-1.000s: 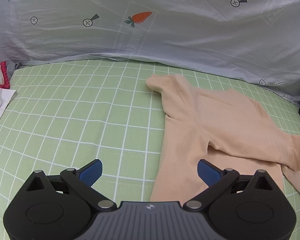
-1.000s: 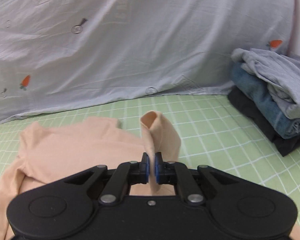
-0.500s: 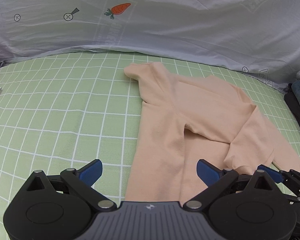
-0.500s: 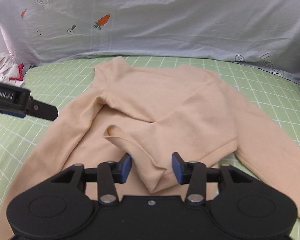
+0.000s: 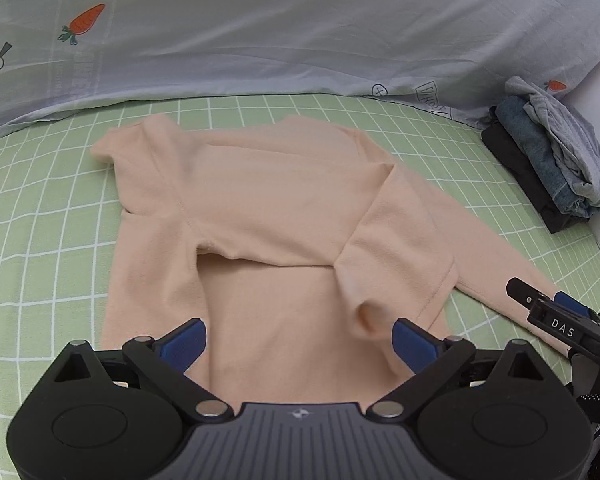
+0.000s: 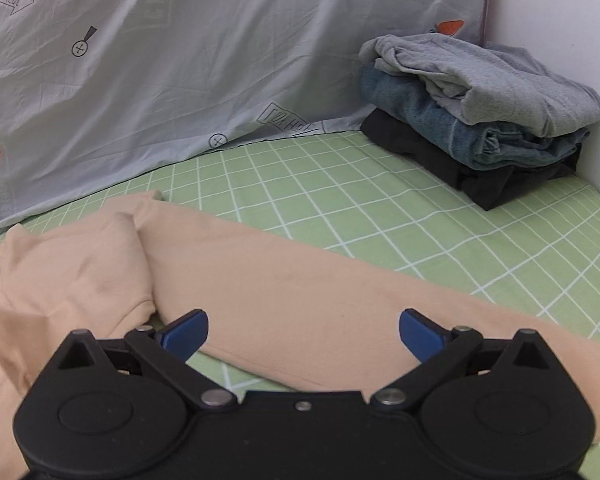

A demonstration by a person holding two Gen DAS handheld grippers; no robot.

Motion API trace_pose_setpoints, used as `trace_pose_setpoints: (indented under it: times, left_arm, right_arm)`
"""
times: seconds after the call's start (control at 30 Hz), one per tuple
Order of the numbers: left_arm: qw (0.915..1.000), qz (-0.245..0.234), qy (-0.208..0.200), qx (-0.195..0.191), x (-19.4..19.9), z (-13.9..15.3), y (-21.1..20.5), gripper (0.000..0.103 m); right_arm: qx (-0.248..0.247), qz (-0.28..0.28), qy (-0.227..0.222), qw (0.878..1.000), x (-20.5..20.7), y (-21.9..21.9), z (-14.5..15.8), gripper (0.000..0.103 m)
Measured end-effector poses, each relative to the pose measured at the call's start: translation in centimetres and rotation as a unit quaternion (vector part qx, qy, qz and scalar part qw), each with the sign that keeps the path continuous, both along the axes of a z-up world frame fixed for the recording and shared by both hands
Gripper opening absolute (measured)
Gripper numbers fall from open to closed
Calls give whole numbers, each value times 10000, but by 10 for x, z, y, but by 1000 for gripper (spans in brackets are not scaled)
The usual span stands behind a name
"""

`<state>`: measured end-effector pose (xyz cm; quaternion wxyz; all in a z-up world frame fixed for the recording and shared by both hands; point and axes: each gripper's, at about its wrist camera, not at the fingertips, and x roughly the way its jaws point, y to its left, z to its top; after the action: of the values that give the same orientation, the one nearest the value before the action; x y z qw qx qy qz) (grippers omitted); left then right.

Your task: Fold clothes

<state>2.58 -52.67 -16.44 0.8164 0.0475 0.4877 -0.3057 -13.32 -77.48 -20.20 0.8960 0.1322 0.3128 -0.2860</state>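
Peach top point(image 5: 268, 200) is lying flat on the green checked sheet point(image 5: 40, 208), one sleeve folded across its body. Left gripper point(image 5: 298, 338) is hovering over the hem, jaws wide, gripping nothing. Right gripper point(image 6: 304, 330) is opening over the other sleeve point(image 6: 300, 288), pads clear of the cloth. Folded stack point(image 6: 484, 112) is sitting well apart in the corner.

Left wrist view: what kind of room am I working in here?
Most likely a bedroom, with the work done on a bed. A green checked sheet covers the surface, a pale carrot-print duvet is bunched along the back, and a stack of folded clothes sits beside the peach top.
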Motion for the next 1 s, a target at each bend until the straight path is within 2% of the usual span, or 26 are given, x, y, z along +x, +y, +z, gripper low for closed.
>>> trace_pose_setpoints:
  times: [0.13, 0.23, 0.3, 0.5, 0.6, 0.63, 0.7, 0.73, 0.8, 0.87, 1.0]
  left_arm:
    - [9994, -220, 161, -213, 4, -3, -19, 98]
    - [9992, -360, -4, 159, 4, -13, -36, 98]
    - [9986, -437, -49, 311, 5, -21, -43, 97]
    - [9968, -500, 90, 618, 4, -38, -51, 79]
    - [9960, -550, -73, 704, -1, -40, -51, 74]
    - [9955, -562, -146, 742, -3, -40, -51, 70]
    - [9947, -549, -304, 819, -5, -40, -52, 51]
    - [9946, -535, -355, 814, -6, -39, -52, 45]
    - [9956, -484, -336, 725, -5, -38, -49, 14]
    - [9968, -406, -296, 626, -5, -36, -46, 7]
    - [9990, -156, -278, 312, -13, -22, -36, 6]
  right_arm:
    - [43, -461, 112, 9989, -6, -20, -12, 103]
    - [185, -667, 134, 9975, -11, -31, -21, 103]
    - [107, -723, 94, 9973, -14, -33, -24, 103]
    - [-120, -652, 81, 9978, -15, -29, -29, 103]
    - [-209, -628, 92, 9978, -15, -27, -31, 103]
    - [-227, -627, 91, 9977, -15, -26, -31, 103]
    - [-242, -638, 115, 9976, -14, -26, -31, 103]
    - [-245, -640, 121, 9976, -13, -26, -31, 103]
    - [-244, -639, 122, 9976, -12, -27, -31, 103]
    - [-240, -642, 118, 9976, -12, -27, -31, 103]
    - [-241, -659, 119, 9975, -11, -27, -32, 103]
